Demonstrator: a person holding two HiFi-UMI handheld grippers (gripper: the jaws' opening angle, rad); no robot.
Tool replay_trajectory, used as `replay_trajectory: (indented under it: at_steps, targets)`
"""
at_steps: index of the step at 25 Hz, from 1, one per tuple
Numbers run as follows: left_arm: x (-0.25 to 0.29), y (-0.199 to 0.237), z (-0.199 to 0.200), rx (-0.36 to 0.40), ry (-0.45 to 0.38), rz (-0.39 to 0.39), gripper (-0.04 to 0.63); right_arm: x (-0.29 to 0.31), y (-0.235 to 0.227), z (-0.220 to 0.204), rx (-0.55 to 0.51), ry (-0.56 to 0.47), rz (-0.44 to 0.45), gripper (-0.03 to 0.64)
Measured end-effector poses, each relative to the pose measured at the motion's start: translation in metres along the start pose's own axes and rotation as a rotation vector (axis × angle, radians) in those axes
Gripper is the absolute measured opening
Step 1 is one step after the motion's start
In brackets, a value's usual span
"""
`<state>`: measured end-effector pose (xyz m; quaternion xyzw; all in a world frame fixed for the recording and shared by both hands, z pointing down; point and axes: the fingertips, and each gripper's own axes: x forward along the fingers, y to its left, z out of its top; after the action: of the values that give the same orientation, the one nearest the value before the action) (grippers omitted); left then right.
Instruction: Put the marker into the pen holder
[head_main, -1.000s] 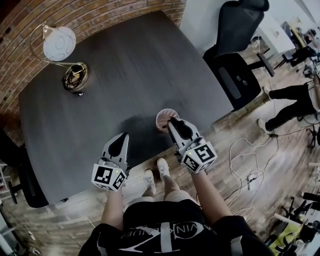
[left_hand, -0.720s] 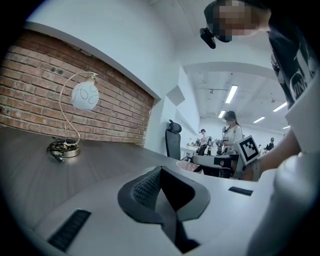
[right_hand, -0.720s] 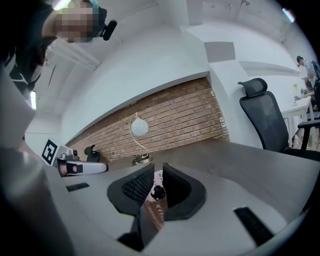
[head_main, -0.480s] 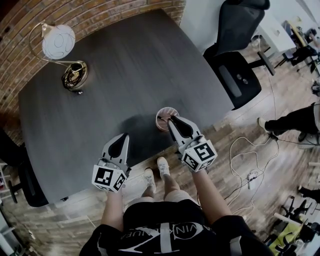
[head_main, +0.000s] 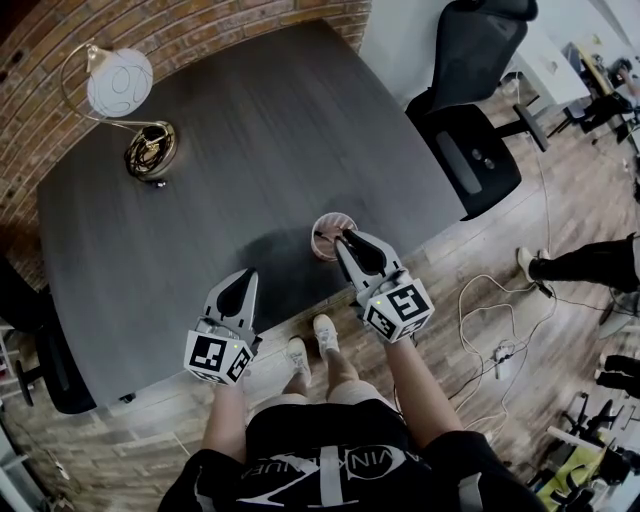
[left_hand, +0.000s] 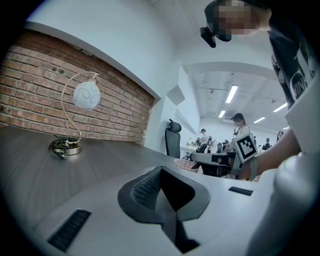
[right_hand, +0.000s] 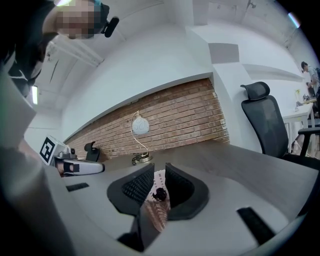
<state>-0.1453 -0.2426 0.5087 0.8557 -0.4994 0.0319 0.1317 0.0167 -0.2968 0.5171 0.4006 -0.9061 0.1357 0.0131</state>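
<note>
A pinkish mesh pen holder (head_main: 323, 231) stands near the front edge of the dark table (head_main: 250, 140). My right gripper (head_main: 346, 240) hovers right over its rim. In the right gripper view the jaws (right_hand: 158, 189) stand a narrow gap apart, closed on the dark marker (right_hand: 159, 194), with the pen holder's mesh (right_hand: 153, 216) showing just below it. My left gripper (head_main: 243, 277) hangs shut and empty over the table's front edge, to the left. From the left gripper view (left_hand: 161, 189) the holder (left_hand: 186, 164) lies to the right.
A globe lamp (head_main: 120, 85) with a coiled cord at its base (head_main: 150, 152) stands at the far left by the brick wall. A black office chair (head_main: 480, 120) is past the table's right corner. Cables (head_main: 500, 340) lie on the floor, and another person's legs (head_main: 585, 262) are at the right.
Both grippers have stayed almost still, the right one over the pen holder. The person's legs on the floor at the right have shifted.
</note>
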Motion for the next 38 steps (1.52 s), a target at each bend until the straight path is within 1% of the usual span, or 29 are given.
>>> replay_trajectory:
  at_steps: [5, 13, 20, 31, 38]
  targets:
    - [-0.003, -0.002, 0.000, 0.002, -0.006, -0.002, 0.014, -0.004, 0.001, 0.003, -0.013, -0.004, -0.002, 0.063]
    - [-0.009, -0.003, 0.006, -0.007, -0.006, 0.006, 0.014, -0.010, 0.002, 0.011, -0.024, -0.010, -0.010, 0.118]
    - [-0.015, -0.001, 0.010, 0.003, -0.027, 0.005, 0.014, -0.015, 0.006, 0.019, -0.040, -0.019, -0.004, 0.135]
    - [-0.028, 0.003, 0.026, 0.020, -0.053, 0.034, 0.014, -0.033, 0.007, 0.035, -0.060, -0.031, -0.028, 0.133]
    - [-0.038, 0.010, 0.036, 0.027, -0.070, 0.069, 0.014, -0.045, 0.006, 0.044, -0.056, -0.041, -0.040, 0.069]
